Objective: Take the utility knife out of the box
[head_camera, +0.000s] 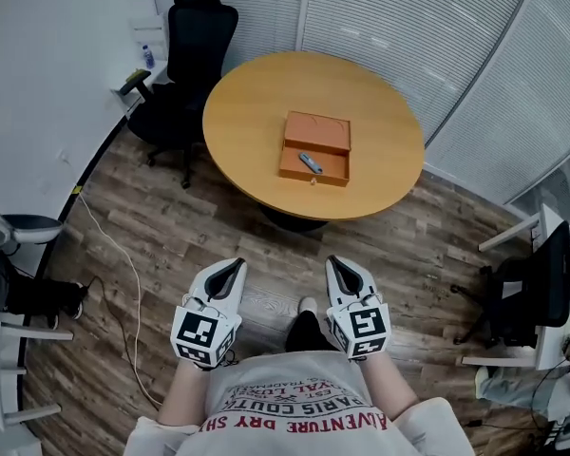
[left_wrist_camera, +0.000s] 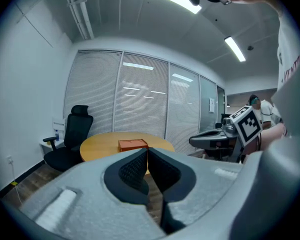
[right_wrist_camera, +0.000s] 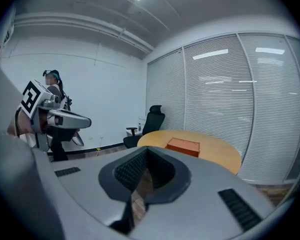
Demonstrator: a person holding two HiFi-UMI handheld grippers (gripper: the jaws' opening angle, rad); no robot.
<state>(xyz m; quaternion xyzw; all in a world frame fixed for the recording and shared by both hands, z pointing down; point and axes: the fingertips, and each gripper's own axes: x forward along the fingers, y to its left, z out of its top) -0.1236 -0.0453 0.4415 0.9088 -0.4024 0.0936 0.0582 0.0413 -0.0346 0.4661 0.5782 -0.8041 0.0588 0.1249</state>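
Observation:
An orange box (head_camera: 314,149) lies open in the middle of the round wooden table (head_camera: 237,122), lid folded back. A grey-blue utility knife (head_camera: 310,162) rests inside its front half. Both grippers are well short of the table, held over the wood floor near the person's body. My left gripper (head_camera: 237,265) is shut, its tips touching with nothing between them, and my right gripper (head_camera: 334,262) is shut and empty too. From the left gripper (left_wrist_camera: 146,151) the box (left_wrist_camera: 133,145) appears far ahead on the table; the right gripper (right_wrist_camera: 146,150) also faces the box (right_wrist_camera: 182,146).
A black office chair (head_camera: 188,60) stands at the table's far left beside a white side desk (head_camera: 138,84). Slatted blinds (head_camera: 437,36) line the far wall. Another chair and equipment (head_camera: 537,293) sit at the right, and a white cable (head_camera: 123,264) trails over the floor.

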